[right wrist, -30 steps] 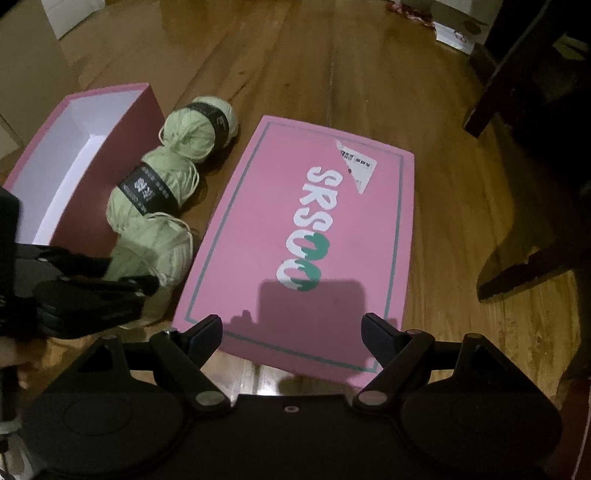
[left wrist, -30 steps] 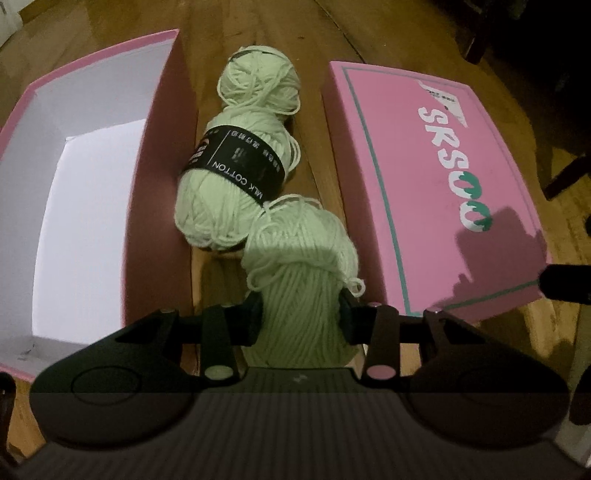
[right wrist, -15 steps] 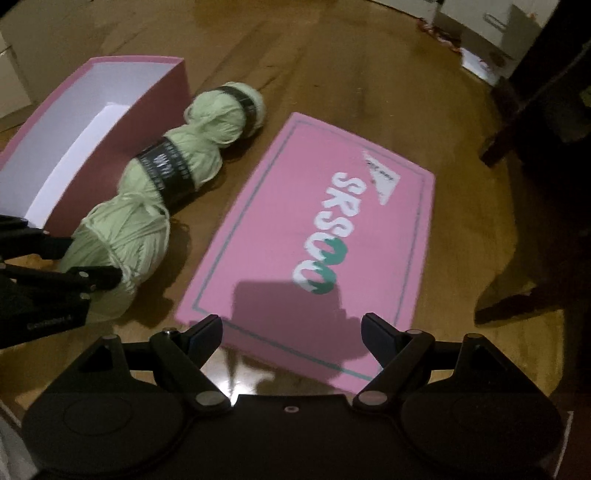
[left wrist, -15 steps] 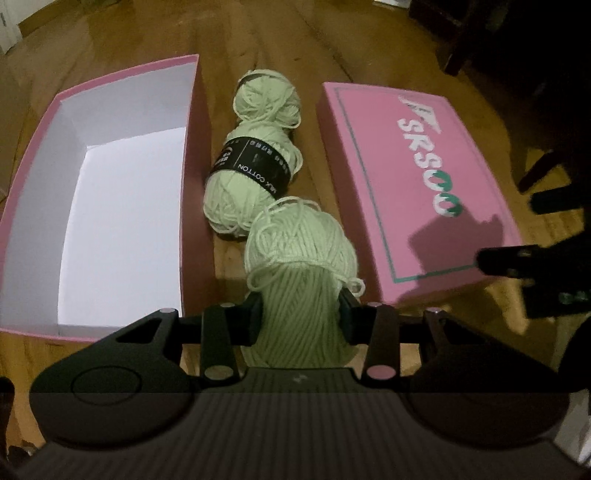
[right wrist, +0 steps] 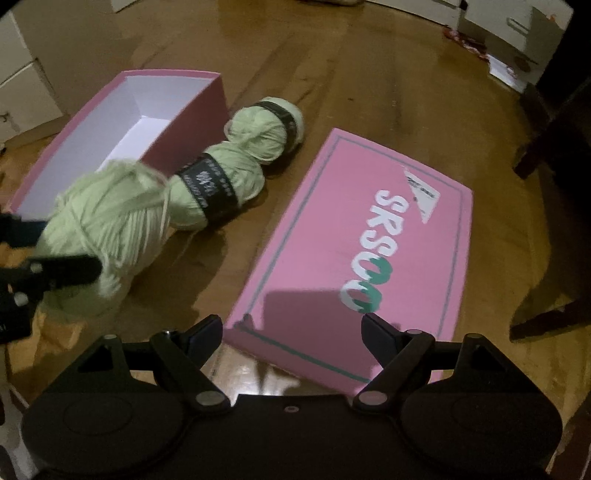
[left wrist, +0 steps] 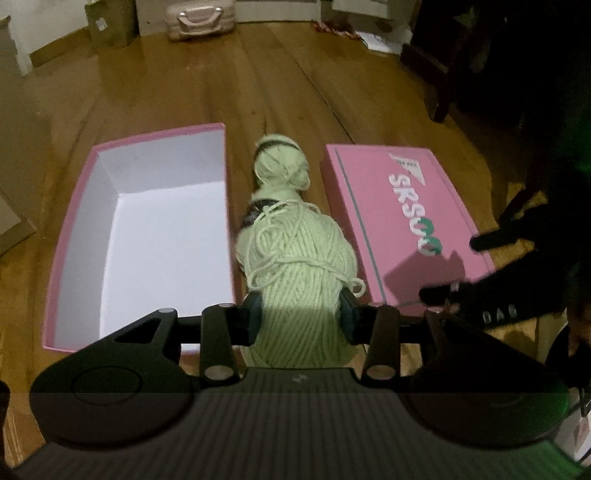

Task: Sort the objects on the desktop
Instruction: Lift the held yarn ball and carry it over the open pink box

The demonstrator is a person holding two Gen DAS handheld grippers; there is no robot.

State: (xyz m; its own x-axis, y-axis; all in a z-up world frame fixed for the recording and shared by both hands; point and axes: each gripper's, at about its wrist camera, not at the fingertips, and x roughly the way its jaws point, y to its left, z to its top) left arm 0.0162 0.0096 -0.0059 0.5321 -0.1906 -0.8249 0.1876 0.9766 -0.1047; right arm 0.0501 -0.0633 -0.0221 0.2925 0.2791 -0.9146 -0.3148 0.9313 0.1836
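My left gripper (left wrist: pixel 300 312) is shut on a pale green yarn ball (left wrist: pixel 299 266), held off the wooden floor. The same ball (right wrist: pixel 107 225) shows at the left of the right wrist view, with the left gripper's fingers (right wrist: pixel 66 271) pinching it. Two more green yarn skeins with black labels, one nearer (right wrist: pixel 218 184) and one farther (right wrist: pixel 273 125), lie in a row between the open pink box (left wrist: pixel 74 229) and the pink lid (left wrist: pixel 399 206). My right gripper (right wrist: pixel 291 332) hangs open over the near edge of the lid (right wrist: pixel 362 258), holding nothing.
The floor is bare wood. White cabinets (right wrist: pixel 22 81) stand at the left. A pink bag (left wrist: pixel 201 16) and boxes line the far wall. Dark chair legs (right wrist: pixel 546 147) stand to the right of the lid.
The left gripper has risen with the yarn ball, so the box, lid and other skeins look smaller and farther below. The right gripper stays open over the lid and has shifted slightly.
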